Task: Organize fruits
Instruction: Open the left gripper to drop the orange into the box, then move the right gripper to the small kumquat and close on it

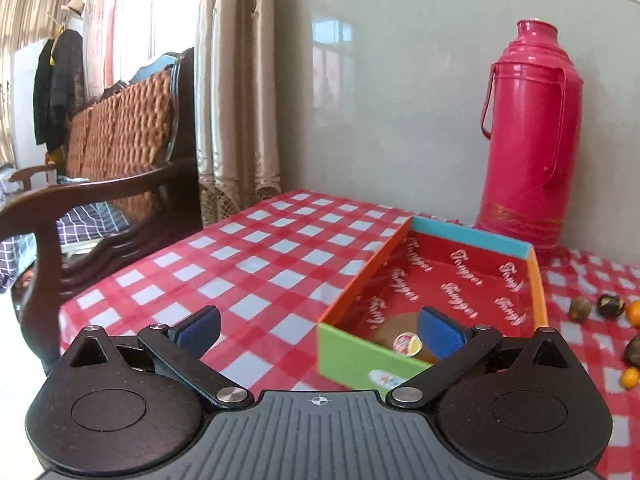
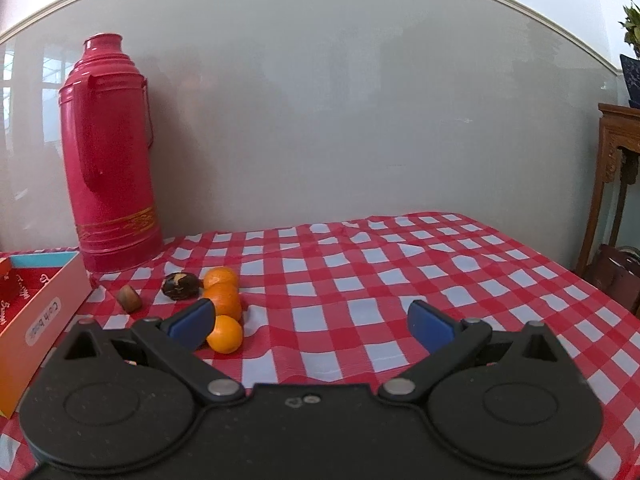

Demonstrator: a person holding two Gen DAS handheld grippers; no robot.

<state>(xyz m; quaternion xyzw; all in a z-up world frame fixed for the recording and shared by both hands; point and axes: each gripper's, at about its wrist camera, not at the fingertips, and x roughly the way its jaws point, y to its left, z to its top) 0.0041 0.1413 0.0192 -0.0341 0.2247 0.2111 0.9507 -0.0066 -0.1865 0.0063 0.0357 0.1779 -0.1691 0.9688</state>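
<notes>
A shallow colourful box (image 1: 468, 237) with a red inside stands on the checked tablecloth. In its near corner lies a brown round fruit (image 1: 390, 330) with a sticker. My left gripper (image 1: 318, 320) is open wide at that near corner, its right pad over the fruit and not touching it, with nothing held. In the right wrist view, three small oranges (image 2: 224, 300) lie in a row beside a dark fruit (image 2: 180, 285) and a brown one (image 2: 130, 298). My right gripper (image 2: 310, 308) stands open just right of the oranges, its left pad beside the nearest one.
A tall pink thermos (image 1: 528, 140) stands against the wall behind the box. A wooden armchair (image 1: 100, 200) is off the table's left edge. A wooden side table (image 2: 616, 140) stands off the right edge. More small fruits (image 1: 580, 309) lie right of the box.
</notes>
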